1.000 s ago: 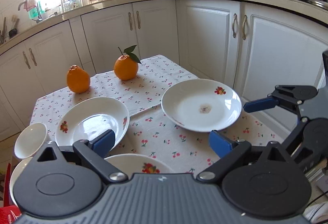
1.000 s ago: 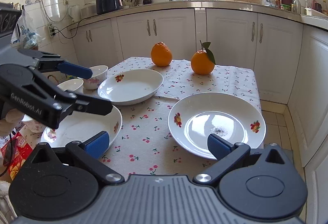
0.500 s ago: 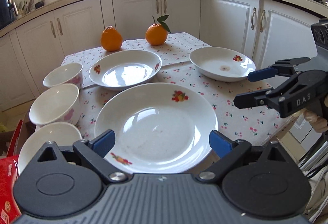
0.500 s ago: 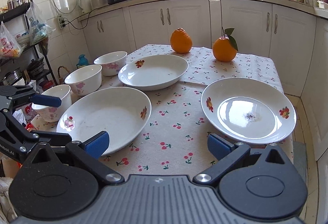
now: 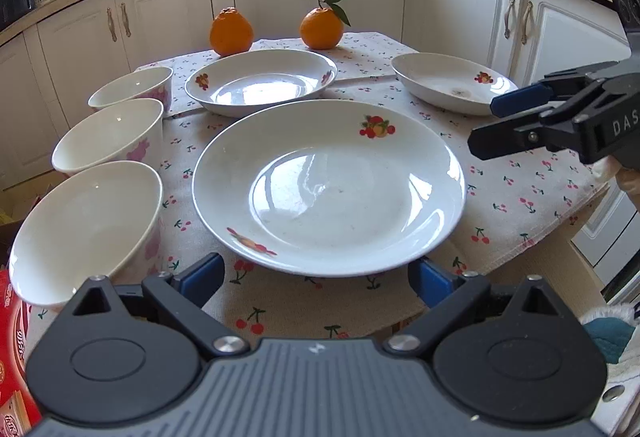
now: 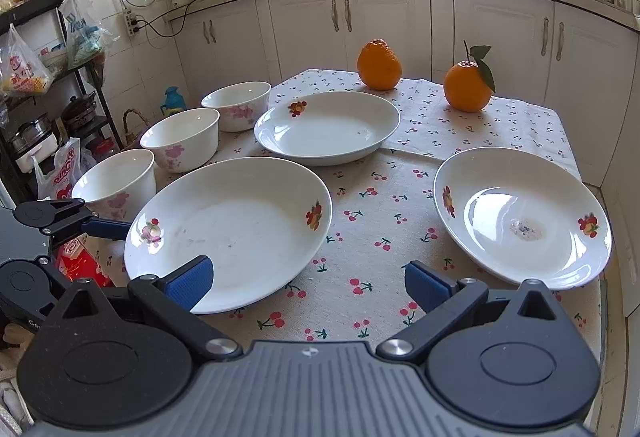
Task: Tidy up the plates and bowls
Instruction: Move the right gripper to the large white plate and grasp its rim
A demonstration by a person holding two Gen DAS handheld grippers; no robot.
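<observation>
Three white plates with fruit prints lie on the cherry tablecloth: a near plate (image 5: 328, 185) (image 6: 228, 233), a far plate (image 5: 260, 81) (image 6: 326, 127) and a right plate (image 5: 450, 83) (image 6: 520, 217). Three white bowls with pink flowers stand in a row along the left edge: near (image 5: 84, 229) (image 6: 116, 187), middle (image 5: 110, 135) (image 6: 182, 139), far (image 5: 134, 89) (image 6: 238, 105). My left gripper (image 5: 316, 279) is open and empty, just short of the near plate's front rim. My right gripper (image 6: 308, 281) is open and empty, above the cloth between the near and right plates.
Two oranges (image 5: 232, 31) (image 5: 322, 27) sit at the table's far side. A red box (image 5: 12, 357) is at the lower left beside the table. White kitchen cabinets (image 6: 360, 25) surround the table. A shelf with bags (image 6: 36, 49) stands at the left.
Both grippers have pulled back from the table, so all plates and bowls now show. The left gripper has swung left and faces the near plate. Nothing was taken hold of.
</observation>
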